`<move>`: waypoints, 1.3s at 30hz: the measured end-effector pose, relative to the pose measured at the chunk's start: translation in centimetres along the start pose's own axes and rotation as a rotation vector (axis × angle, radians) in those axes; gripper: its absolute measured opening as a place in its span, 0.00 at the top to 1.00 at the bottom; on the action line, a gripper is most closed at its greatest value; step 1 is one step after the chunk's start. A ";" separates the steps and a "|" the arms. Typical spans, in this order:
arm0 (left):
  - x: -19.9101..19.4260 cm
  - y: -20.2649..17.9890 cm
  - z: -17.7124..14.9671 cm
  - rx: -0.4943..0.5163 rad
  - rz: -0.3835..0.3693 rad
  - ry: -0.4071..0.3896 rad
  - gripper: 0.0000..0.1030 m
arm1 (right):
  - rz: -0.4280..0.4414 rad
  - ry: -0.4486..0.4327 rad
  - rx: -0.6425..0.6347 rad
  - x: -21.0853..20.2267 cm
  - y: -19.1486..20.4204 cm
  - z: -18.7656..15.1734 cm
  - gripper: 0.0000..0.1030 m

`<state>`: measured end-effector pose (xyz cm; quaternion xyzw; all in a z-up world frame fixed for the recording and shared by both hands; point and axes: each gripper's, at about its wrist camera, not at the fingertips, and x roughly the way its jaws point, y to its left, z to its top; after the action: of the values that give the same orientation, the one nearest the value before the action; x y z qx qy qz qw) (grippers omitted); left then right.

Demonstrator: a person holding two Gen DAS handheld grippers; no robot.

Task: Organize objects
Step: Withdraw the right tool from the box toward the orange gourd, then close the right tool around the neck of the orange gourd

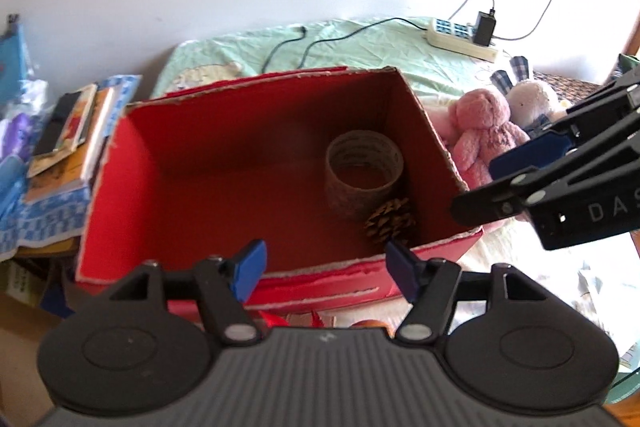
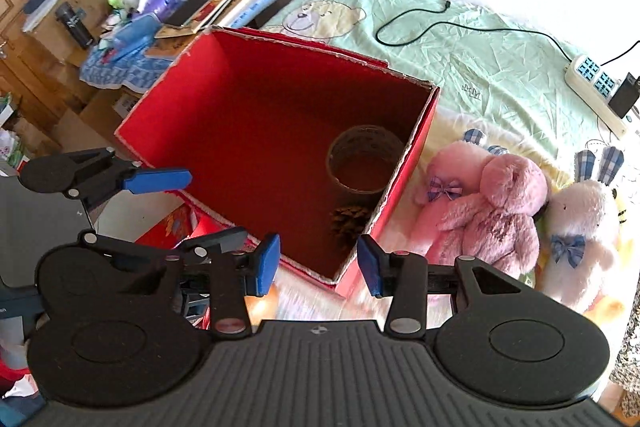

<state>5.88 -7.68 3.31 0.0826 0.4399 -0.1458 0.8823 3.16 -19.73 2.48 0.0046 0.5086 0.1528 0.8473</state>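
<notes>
Open cardboard box (image 2: 256, 131): red inside and out, pale torn edges; within it a translucent brownish tape roll (image 2: 365, 163) with faint printed rings and a brown scaly pine cone (image 2: 349, 223). Beside it, a pink plush bear (image 2: 486, 211) with a lilac plaid bow and a white plush rabbit (image 2: 580, 223) with blue checked ears and bow. Bed sheet (image 2: 480, 59): pale green with a cartoon bear print; both grippers black with blue fingers (image 2: 266, 265).

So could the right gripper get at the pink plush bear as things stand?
Probably yes: the right gripper is open and empty, and the pink plush bear lies uncovered on the bed outside the red box.
</notes>
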 end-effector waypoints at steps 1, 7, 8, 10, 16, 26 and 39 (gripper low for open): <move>-0.2 -0.3 -0.2 -0.005 0.013 -0.003 0.31 | 0.004 -0.005 -0.002 -0.2 -0.1 -0.2 0.56; -1.4 -1.5 -1.5 -0.039 0.077 0.004 0.27 | 0.037 -0.015 -0.020 -0.6 -0.4 -2.1 0.56; -1.4 -1.6 -1.8 -0.046 0.084 0.009 0.27 | 0.044 -0.015 -0.022 -0.5 -0.4 -2.4 0.56; -1.4 -1.9 -2.2 -0.058 0.096 0.021 0.27 | 0.061 -0.015 -0.023 -0.5 -0.5 -2.9 0.56; -1.1 -3.0 -3.2 -0.064 0.126 0.055 0.27 | 0.133 0.006 -0.002 0.4 -1.1 -4.8 0.58; 0.0 -3.9 -5.3 -0.060 0.134 0.112 0.27 | 0.231 0.027 0.098 3.2 -2.0 -7.7 0.67; 0.1 -2.9 -10.4 -0.133 -0.039 0.130 0.31 | 0.393 0.026 0.225 6.5 -3.3 -10.1 0.69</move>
<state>-2.82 -7.57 -3.02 0.0245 0.5064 -0.1278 0.8524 -1.85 -22.68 -8.55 0.1959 0.5226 0.2573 0.7889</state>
